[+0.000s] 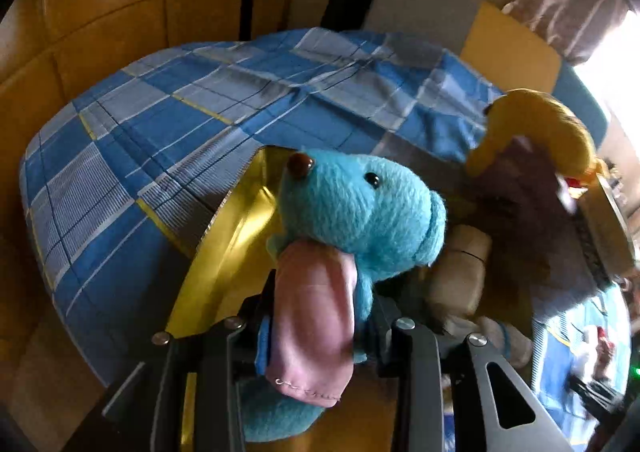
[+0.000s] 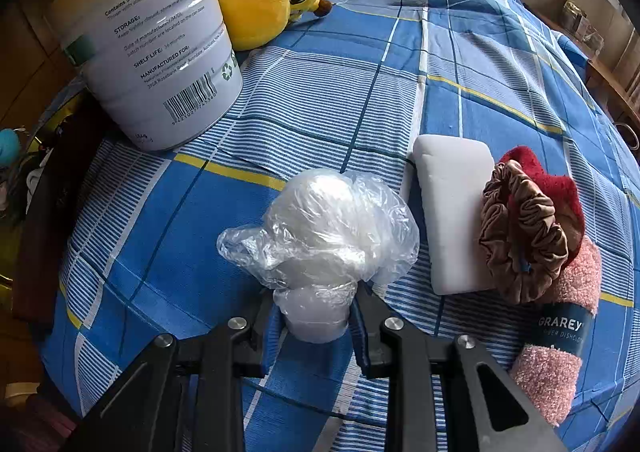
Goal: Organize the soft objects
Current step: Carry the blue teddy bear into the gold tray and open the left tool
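A: Left gripper [image 1: 316, 316] – jaws part-way apart, closed onto a fuzzy turquoise plush animal [image 1: 360, 212] with a brown bead nose and a long pink satin ear hanging down between the fingers. Toy is off the cloth, held over a shiny gold round tin [image 1: 236, 244]

B: And the right?

A: Right gripper [image 2: 314, 318] – jaws narrow, pinched on the white neck of a crinkled clear plastic bag bundle [image 2: 324, 228]. The bundle sits on the blue checked tablecloth [image 2: 360, 92] straight ahead of the fingers

B: What does the right view give that the left lacks?

A: A tall white printed canister [image 2: 152, 48] at upper left, a yellow plush giraffe [image 2: 268, 0] lying just behind it, a white foam sponge block [image 2: 456, 208] beside the bag, a brown satin scrunchie [image 2: 520, 240] overlapping the sponge's edge, a red fleecy cloth [image 2: 556, 188] behind that, and a rolled pink fluffy dishcloth [image 2: 560, 352] with a dark band

B: Left view only?

A: The gold tin, wooden wall panels, and a blurred yellow-and-purple soft shape [image 1: 536, 156] at right – cannot tell what it is
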`<state>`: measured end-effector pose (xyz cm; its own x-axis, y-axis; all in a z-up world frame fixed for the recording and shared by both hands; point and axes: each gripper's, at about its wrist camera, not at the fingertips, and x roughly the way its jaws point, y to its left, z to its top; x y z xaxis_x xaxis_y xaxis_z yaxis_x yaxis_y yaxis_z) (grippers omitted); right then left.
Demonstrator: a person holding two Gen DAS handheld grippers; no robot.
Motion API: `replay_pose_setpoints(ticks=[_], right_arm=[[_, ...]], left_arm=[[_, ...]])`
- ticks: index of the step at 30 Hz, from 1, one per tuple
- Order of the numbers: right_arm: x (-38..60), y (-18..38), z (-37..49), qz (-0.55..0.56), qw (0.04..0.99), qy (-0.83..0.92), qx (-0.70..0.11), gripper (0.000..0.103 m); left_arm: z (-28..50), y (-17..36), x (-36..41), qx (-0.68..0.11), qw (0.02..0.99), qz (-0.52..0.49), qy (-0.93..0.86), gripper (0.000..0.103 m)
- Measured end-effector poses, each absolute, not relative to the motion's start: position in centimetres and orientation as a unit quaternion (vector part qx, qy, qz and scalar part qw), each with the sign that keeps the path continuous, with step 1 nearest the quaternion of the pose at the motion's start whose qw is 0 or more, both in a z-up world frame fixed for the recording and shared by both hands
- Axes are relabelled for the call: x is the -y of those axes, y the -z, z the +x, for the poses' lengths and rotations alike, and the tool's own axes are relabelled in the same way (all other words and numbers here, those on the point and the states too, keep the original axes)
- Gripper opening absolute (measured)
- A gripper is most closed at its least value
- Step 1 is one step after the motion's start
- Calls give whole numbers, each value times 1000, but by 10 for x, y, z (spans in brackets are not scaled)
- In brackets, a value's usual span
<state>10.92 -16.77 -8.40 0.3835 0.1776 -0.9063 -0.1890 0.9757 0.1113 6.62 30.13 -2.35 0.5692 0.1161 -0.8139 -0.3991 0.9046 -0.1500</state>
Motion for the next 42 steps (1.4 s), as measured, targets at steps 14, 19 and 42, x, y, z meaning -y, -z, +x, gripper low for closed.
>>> replay_pose_setpoints(ticks=[14,19,42], right_arm=[[168,85,109,-6,833,-107,-543,29],[168,84,109,-6,833,-107,-542,29],[168,83,107,-5,838,-98,-536,27]], left_arm=[[107,43,-305,-461,863,-132,-160,68],[91,34,-296,-445,873,-120,-160,71],[13,-16,-207,-372,925,-34,-68,71]])
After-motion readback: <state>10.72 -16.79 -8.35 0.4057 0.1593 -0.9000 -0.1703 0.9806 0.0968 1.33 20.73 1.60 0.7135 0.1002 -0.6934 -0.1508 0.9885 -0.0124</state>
